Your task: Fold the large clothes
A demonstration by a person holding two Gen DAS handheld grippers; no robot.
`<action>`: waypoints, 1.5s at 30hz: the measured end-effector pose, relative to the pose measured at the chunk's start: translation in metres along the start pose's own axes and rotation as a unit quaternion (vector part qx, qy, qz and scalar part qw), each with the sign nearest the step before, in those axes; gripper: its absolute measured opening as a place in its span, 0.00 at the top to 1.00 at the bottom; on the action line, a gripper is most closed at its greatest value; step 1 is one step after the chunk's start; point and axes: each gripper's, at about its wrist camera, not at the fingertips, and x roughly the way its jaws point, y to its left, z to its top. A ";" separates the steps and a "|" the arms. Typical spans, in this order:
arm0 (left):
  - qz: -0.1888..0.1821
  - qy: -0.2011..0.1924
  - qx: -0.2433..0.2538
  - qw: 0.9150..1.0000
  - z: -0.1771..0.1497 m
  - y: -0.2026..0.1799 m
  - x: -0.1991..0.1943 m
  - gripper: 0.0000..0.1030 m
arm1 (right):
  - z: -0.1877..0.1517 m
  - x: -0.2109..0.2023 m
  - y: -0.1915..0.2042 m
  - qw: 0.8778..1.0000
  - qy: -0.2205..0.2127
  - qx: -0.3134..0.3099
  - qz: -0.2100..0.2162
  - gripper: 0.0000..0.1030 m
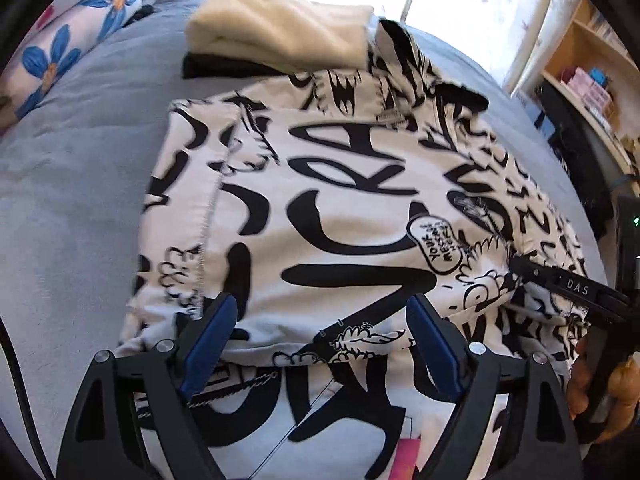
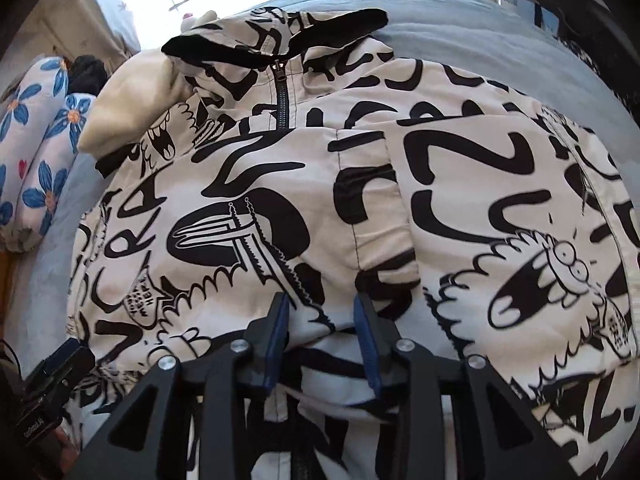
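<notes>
A white jacket with black graffiti print (image 1: 340, 208) lies partly folded on the grey-blue bed; in the right wrist view (image 2: 320, 200) its zipper and black-lined hood point away. My left gripper (image 1: 320, 332) is open, its blue pads spread over the jacket's near folded edge. My right gripper (image 2: 322, 320) has its jaws partly closed around a fold of the jacket's near edge. The right gripper also shows at the right of the left wrist view (image 1: 568, 284), pressed against the jacket.
A folded cream garment (image 1: 280, 36) on a black one lies beyond the jacket. Blue-flowered pillows (image 1: 60, 52) sit at the far left. The grey-blue bed cover (image 1: 80, 200) surrounds the jacket. A wooden shelf (image 1: 592, 64) stands at the right.
</notes>
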 end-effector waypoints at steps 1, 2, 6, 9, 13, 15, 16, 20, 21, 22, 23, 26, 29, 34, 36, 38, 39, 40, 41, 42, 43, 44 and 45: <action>0.000 -0.004 0.000 1.000 0.000 0.001 -0.004 0.17 | -0.001 -0.004 -0.001 1.000 0.002 0.006 0.004 0.66; 0.001 -0.012 0.002 1.000 -0.002 0.002 -0.012 0.17 | -0.002 -0.007 -0.002 1.000 0.000 0.010 0.009 0.66; 0.018 -0.022 0.004 1.000 -0.005 0.008 -0.031 0.17 | -0.012 -0.023 -0.004 1.000 -0.007 0.014 0.023 0.66; 0.017 -0.022 -0.020 0.999 -0.007 0.020 -0.041 0.17 | -0.021 -0.039 -0.006 0.999 -0.016 0.011 0.031 0.66; 0.016 -0.029 -0.041 0.999 -0.014 0.039 -0.061 0.17 | -0.033 -0.065 -0.009 0.998 -0.041 0.000 0.042 0.66; 0.019 -0.035 -0.046 0.998 -0.017 0.047 -0.074 0.17 | -0.041 -0.080 -0.011 0.997 -0.057 -0.008 0.048 0.66; 0.020 -0.038 -0.047 0.998 -0.019 0.051 -0.080 0.17 | -0.045 -0.089 -0.012 0.996 -0.067 -0.014 0.049 0.66; 0.035 -0.060 -0.039 0.997 -0.027 0.065 -0.115 0.17 | -0.058 -0.123 -0.018 0.993 -0.099 -0.034 0.055 0.66; 0.039 -0.067 -0.035 0.996 -0.032 0.069 -0.126 0.17 | -0.062 -0.134 -0.021 0.992 -0.110 -0.039 0.056 0.65; 0.040 -0.069 -0.033 0.996 -0.033 0.071 -0.132 0.17 | -0.065 -0.142 -0.023 0.990 -0.118 -0.043 0.056 0.64; 0.037 -0.071 -0.028 0.996 -0.038 0.074 -0.141 0.17 | -0.069 -0.150 -0.025 0.989 -0.127 -0.049 0.057 0.62; 0.034 -0.071 -0.017 0.997 -0.052 0.081 -0.159 0.17 | -0.086 -0.175 -0.031 0.984 -0.151 -0.072 0.056 0.49; 0.029 -0.061 -0.006 0.998 -0.067 0.083 -0.166 0.17 | -0.105 -0.195 -0.041 0.980 -0.164 -0.094 0.057 0.42; 0.010 -0.014 0.005 1.000 -0.105 0.087 -0.159 0.17 | -0.135 -0.217 -0.075 0.981 -0.164 -0.093 0.044 0.42; 0.002 0.009 0.002 1.000 -0.121 0.087 -0.150 0.17 | -0.144 -0.222 -0.092 0.983 -0.162 -0.080 0.037 0.42; -0.003 0.022 -0.001 1.000 -0.132 0.086 -0.145 0.17 | -0.153 -0.225 -0.113 0.985 -0.157 -0.061 0.031 0.42; -0.007 0.029 -0.003 1.000 -0.138 0.085 -0.141 0.17 | -0.158 -0.226 -0.127 0.987 -0.152 -0.047 0.025 0.42; -0.010 0.036 -0.004 0.999 -0.144 0.085 -0.137 0.17 | -0.161 -0.225 -0.136 0.988 -0.149 -0.038 0.023 0.42; -0.012 0.042 -0.004 0.999 -0.148 0.084 -0.133 0.17 | -0.164 -0.225 -0.147 0.989 -0.143 -0.027 0.020 0.42; -0.012 0.047 -0.004 0.999 -0.151 0.083 -0.130 0.17 | -0.168 -0.224 -0.157 0.991 -0.135 -0.016 0.017 0.42; -0.013 0.052 -0.006 0.999 -0.154 0.083 -0.127 0.17 | -0.171 -0.222 -0.169 0.992 -0.125 -0.003 0.013 0.42; -0.015 0.061 -0.013 0.998 -0.160 0.085 -0.122 0.17 | -0.176 -0.220 -0.179 0.993 -0.115 0.009 0.011 0.42; -0.016 0.067 -0.017 0.997 -0.162 0.085 -0.118 0.17 | -0.181 -0.218 -0.187 0.994 -0.108 0.020 0.011 0.42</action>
